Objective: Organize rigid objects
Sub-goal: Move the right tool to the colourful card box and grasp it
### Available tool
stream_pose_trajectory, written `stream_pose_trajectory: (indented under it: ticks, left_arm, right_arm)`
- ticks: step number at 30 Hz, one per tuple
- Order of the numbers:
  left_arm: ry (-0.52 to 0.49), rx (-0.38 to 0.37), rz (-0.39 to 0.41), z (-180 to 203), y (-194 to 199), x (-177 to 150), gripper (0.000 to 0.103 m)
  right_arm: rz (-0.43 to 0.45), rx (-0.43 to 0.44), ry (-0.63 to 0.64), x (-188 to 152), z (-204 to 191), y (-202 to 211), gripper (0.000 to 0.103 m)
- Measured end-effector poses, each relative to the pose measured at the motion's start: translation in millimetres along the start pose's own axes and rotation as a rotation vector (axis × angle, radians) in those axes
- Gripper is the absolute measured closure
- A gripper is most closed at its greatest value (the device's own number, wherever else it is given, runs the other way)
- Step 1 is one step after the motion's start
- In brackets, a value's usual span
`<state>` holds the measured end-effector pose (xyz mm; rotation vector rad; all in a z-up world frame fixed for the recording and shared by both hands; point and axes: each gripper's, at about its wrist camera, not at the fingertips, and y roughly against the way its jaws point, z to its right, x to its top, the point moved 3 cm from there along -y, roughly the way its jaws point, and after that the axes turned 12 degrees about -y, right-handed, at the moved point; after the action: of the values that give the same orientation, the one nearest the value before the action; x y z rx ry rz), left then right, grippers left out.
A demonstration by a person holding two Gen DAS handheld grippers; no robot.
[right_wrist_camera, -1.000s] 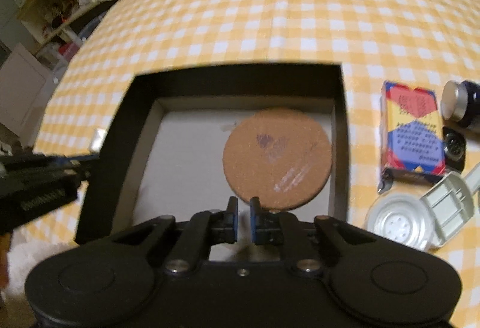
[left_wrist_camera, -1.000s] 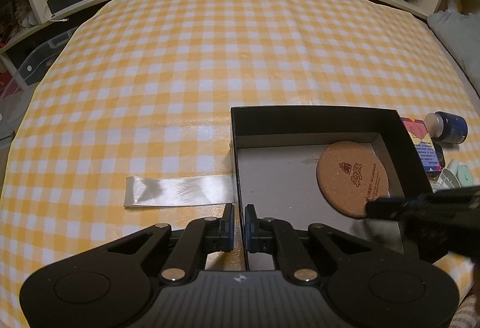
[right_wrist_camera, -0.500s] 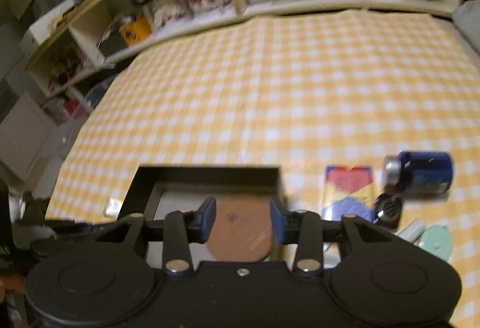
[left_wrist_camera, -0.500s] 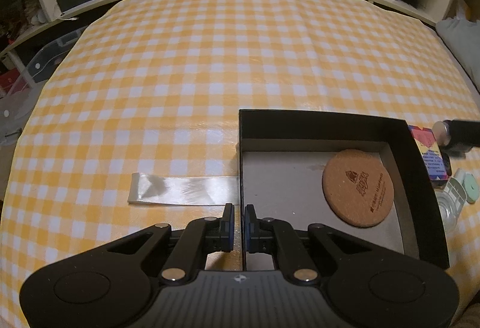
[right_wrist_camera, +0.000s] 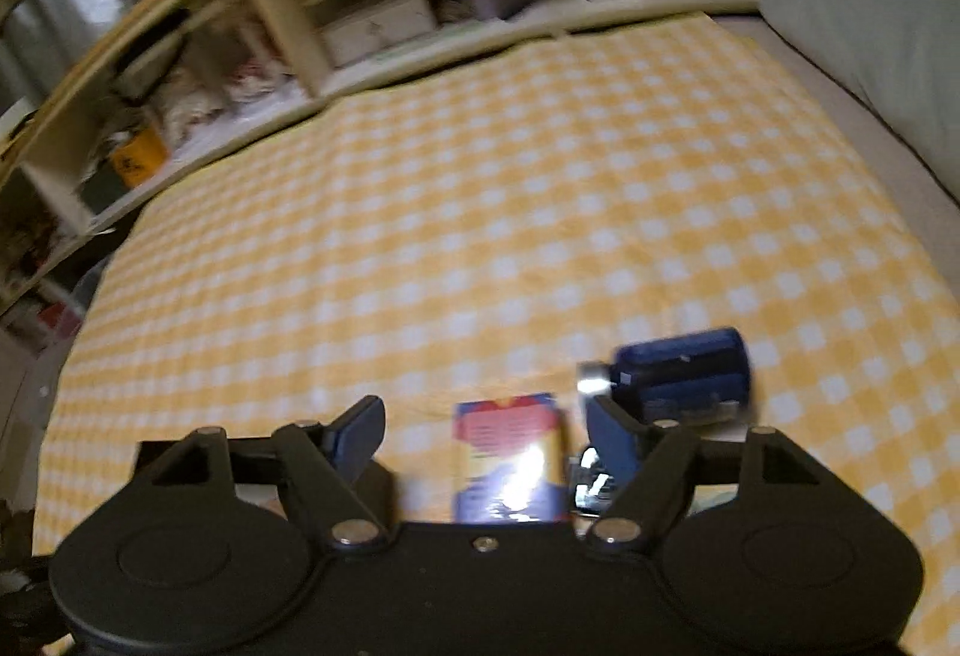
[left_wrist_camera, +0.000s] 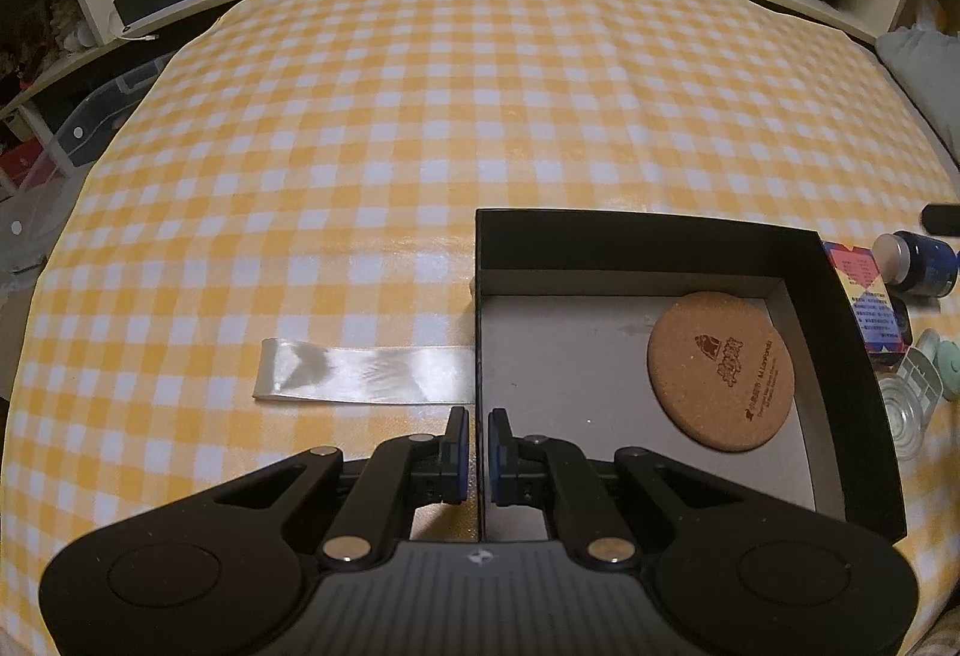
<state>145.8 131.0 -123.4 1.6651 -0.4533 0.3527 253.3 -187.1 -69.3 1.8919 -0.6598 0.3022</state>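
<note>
The left gripper [left_wrist_camera: 478,455] is clenched on the black box's [left_wrist_camera: 654,239] left wall; the cork coaster [left_wrist_camera: 720,371] lies inside. The right gripper [right_wrist_camera: 483,440] has just been opening, empty, above the card pack [right_wrist_camera: 510,461] beside the blue jar [right_wrist_camera: 684,374].

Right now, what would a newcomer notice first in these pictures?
The black box on the yellow checked cloth, with a round cork coaster lying inside. The left gripper is shut on the box's near wall. The right gripper stands open above a colourful card box and a blue jar.
</note>
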Motion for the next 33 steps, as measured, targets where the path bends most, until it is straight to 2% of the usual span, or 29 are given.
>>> stream_pose_trajectory:
  ticks: [4, 8, 12, 20, 25, 33]
  left_arm:
    - [-0.003, 0.003, -0.001, 11, -4, 0, 0.096]
    - [0.0, 0.0, -0.001, 15, -4, 0, 0.096]
    - [0.001, 0.0, -0.001, 16, -4, 0, 0.097]
    - [0.007, -0.003, -0.01, 17, -12, -2, 0.097]
    - [0.008, -0.003, -0.011, 17, -13, -1, 0.097]
    - [0.007, -0.004, -0.01, 17, -12, -1, 0.097]
  right_arm:
    - [-0.05, -0.017, -0.048, -1, 18, -22, 0.028]
    - [-0.093, 0.006, -0.064, -7, 19, -40, 0.029]
    - [-0.121, 0.011, -0.047, -8, 15, -54, 0.04]
    - [-0.143, -0.071, 0.024, -18, 14, -82, 0.042]
    - [-0.151, -0.097, 0.082, -25, 4, -93, 0.038]
    - [-0.136, -0.188, 0.234, -37, -12, -103, 0.041]
